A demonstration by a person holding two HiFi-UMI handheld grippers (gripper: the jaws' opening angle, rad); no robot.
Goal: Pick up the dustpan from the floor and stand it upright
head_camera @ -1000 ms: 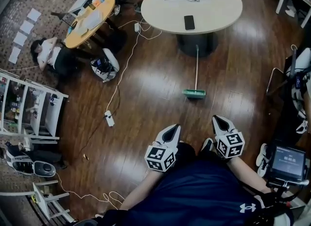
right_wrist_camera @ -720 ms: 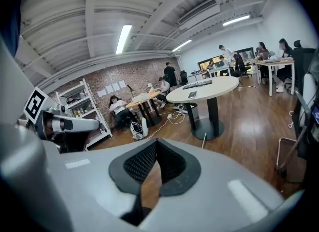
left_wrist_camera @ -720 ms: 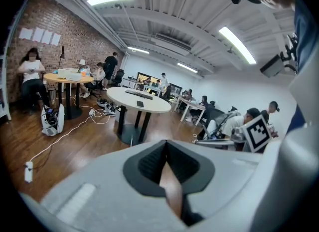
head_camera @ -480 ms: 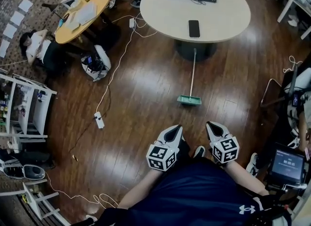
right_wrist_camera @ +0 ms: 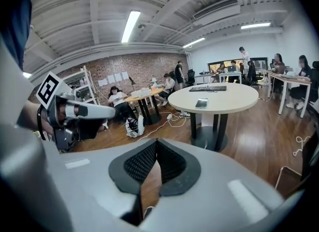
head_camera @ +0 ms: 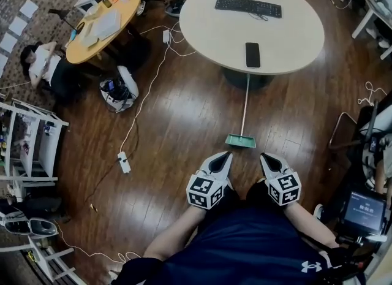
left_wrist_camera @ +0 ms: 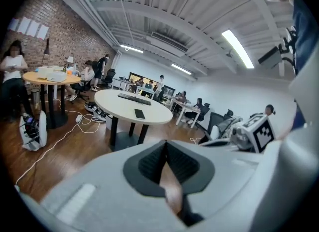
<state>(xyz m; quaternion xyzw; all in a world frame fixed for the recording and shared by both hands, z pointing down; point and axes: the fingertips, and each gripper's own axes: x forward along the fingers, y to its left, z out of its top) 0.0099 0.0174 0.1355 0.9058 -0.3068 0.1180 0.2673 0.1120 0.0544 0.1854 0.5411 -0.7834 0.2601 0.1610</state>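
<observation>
Dustpan (head_camera: 241, 141): handle's far end meets the table (head_camera: 208, 26) rim; whether it runs beneath cannot be told. Monitor (head_camera: 361, 211): print too small to read. Shelf (head_camera: 24, 149): cut by left edge.

On the wooden floor (head_camera: 184, 112) a green long-handled dustpan (head_camera: 241, 141) lies flat just ahead of the left gripper (head_camera: 225, 154). Beyond it, the round counter (head_camera: 294, 35) carries a keyboard (head_camera: 248, 6) and a phone (head_camera: 253, 54).

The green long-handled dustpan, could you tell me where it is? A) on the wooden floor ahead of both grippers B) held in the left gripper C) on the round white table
A: the green long-handled dustpan sits on the wooden floor, beyond the left gripper and right gripper.
</observation>
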